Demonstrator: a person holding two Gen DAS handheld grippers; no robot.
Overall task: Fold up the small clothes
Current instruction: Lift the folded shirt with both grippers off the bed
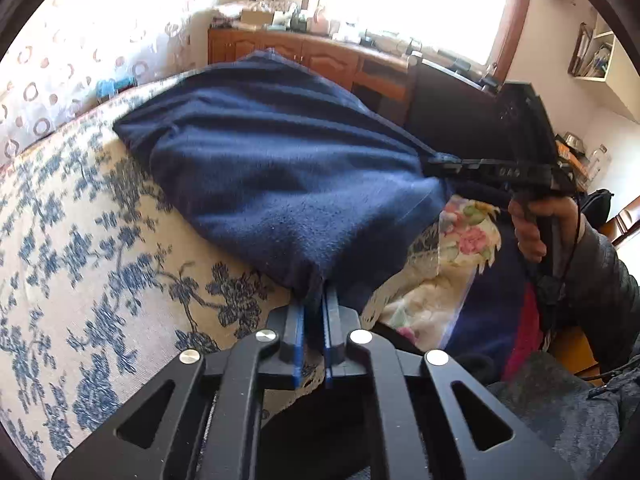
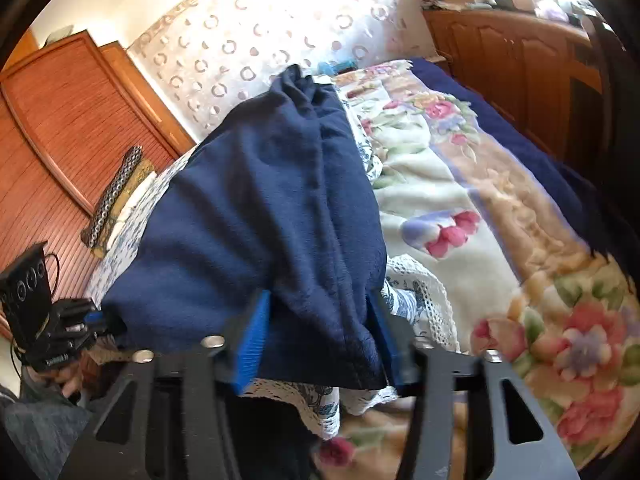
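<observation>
The left tongs are clamped tight on one corner of the navy cloth, which drapes over the blue-flowered bed cover. Further right, the right tongs grip a bunched fold of the same cloth between half-spread blue pads.

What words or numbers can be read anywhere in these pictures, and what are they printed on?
"DA9", as it seems to read, blurred and possibly upside down: raised characters on the side of the right gripper.
Pale markings on the left gripper body: too small and blurred to read.
The navy garment, the bedspreads and the furniture show no readable text.
</observation>
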